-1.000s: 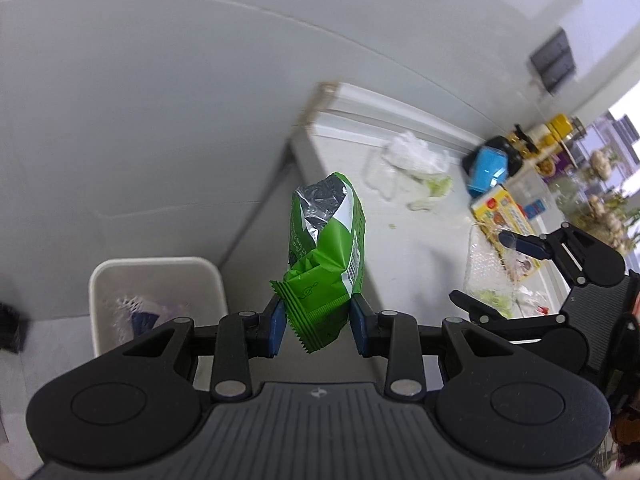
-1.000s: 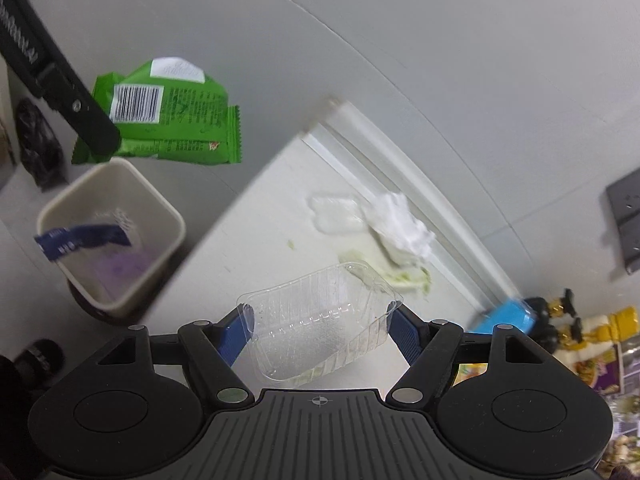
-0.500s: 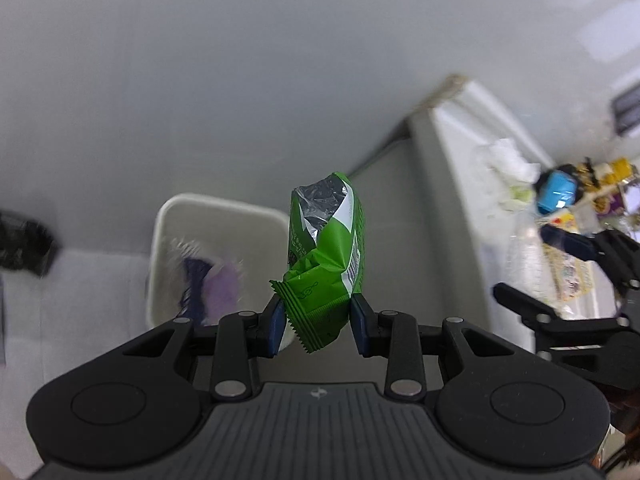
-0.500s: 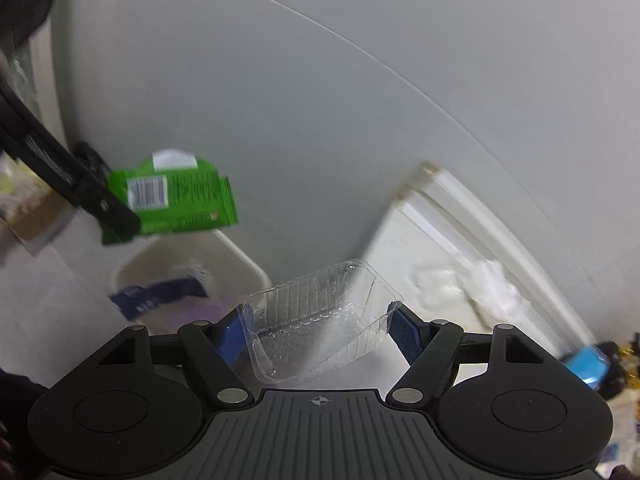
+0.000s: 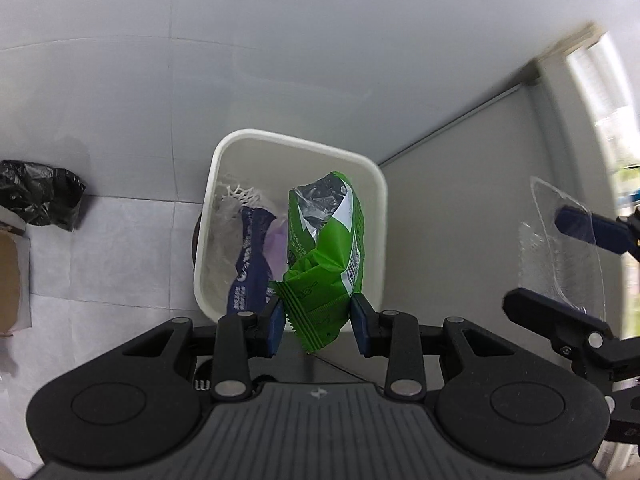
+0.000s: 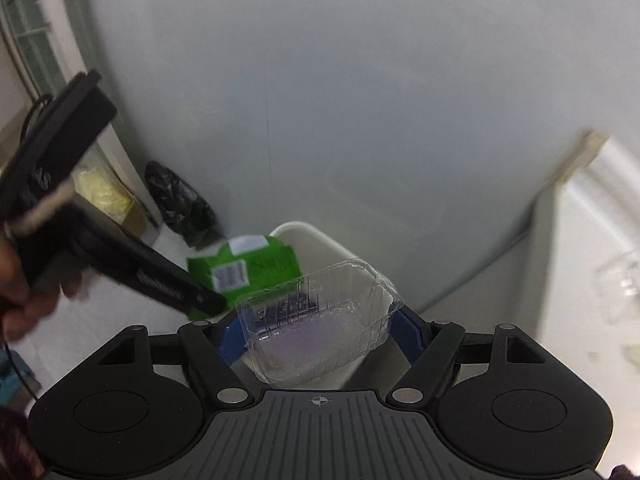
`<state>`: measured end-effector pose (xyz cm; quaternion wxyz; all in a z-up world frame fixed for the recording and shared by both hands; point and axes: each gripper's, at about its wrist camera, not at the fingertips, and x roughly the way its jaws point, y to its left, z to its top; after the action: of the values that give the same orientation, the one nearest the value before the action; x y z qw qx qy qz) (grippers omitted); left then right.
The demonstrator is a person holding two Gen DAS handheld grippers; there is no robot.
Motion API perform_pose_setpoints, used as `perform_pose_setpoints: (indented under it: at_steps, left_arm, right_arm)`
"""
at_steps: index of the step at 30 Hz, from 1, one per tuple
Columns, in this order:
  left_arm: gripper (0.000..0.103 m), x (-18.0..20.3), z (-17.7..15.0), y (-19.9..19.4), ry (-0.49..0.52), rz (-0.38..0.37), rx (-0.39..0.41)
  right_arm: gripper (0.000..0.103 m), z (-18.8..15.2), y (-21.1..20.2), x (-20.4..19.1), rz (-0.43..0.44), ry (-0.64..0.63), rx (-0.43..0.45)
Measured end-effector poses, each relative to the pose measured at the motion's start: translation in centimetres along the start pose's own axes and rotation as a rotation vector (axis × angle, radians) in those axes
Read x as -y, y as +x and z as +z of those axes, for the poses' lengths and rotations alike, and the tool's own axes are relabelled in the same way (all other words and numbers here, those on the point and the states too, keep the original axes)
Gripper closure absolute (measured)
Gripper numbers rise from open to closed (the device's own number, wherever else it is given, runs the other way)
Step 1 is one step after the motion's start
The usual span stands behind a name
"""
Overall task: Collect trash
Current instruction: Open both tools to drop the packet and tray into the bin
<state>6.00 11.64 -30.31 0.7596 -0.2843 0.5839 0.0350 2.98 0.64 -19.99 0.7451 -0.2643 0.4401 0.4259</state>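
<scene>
My left gripper (image 5: 318,320) is shut on a torn green snack wrapper (image 5: 326,256) and holds it right above the white trash bin (image 5: 224,152) on the floor. The bin holds a dark blue wrapper (image 5: 250,264) and white netting. My right gripper (image 6: 320,330) is shut on a clear plastic tray (image 6: 320,328), held above the bin (image 6: 320,240) too. The green wrapper (image 6: 248,268) and the left gripper show at the left of the right wrist view. The clear tray (image 5: 560,248) shows at the right of the left wrist view.
A black plastic bag (image 5: 40,196) lies on the tiled floor by the wall, left of the bin. A cardboard box (image 5: 10,280) sits at the far left. The white table's side (image 5: 460,200) and edge (image 6: 580,240) stand right of the bin.
Both grippers swung left, away from the table, and came over the bin. Each still holds its piece of trash.
</scene>
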Motion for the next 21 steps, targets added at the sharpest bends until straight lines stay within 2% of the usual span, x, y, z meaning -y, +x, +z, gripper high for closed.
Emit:
perform_pose_setpoints:
  at_steps: [6, 12, 13, 15, 16, 17, 21]
  left_arm:
    - [0.070, -0.6, 2.0, 3.9, 0.022, 0.010, -0.029]
    - [0.072, -0.6, 1.6, 5.7, 0.086, 0.034, -0.060]
    - [0.069, -0.6, 1.5, 5.8, 0.097, 0.037, -0.064]
    - [0.057, -0.7, 1.4, 5.8, 0.114, 0.044, -0.071]
    - [0.046, -0.8, 1.3, 5.8, 0.116, 0.049, -0.072]
    - [0.042, -0.9, 1.1, 5.7, 0.116, 0.052, -0.071]
    - [0.036, -1.0, 0.8, 5.6, 0.113, 0.074, -0.084]
  right_arm:
    - [0.026, 1.0, 5.4, 2.0, 0.034, 0.140, -0.046]
    - [0.026, 1.5, 8.4, 3.3, 0.034, 0.207, -0.087]
    - [0.026, 1.4, 8.7, 3.3, 0.037, 0.217, -0.090]
    - [0.026, 1.4, 9.2, 3.5, 0.046, 0.242, -0.091]
    - [0.026, 1.5, 9.5, 3.8, 0.050, 0.252, -0.091]
    - [0.026, 1.5, 9.7, 3.9, 0.054, 0.261, -0.091]
    - [0.023, 1.4, 9.7, 4.6, 0.070, 0.291, -0.091]
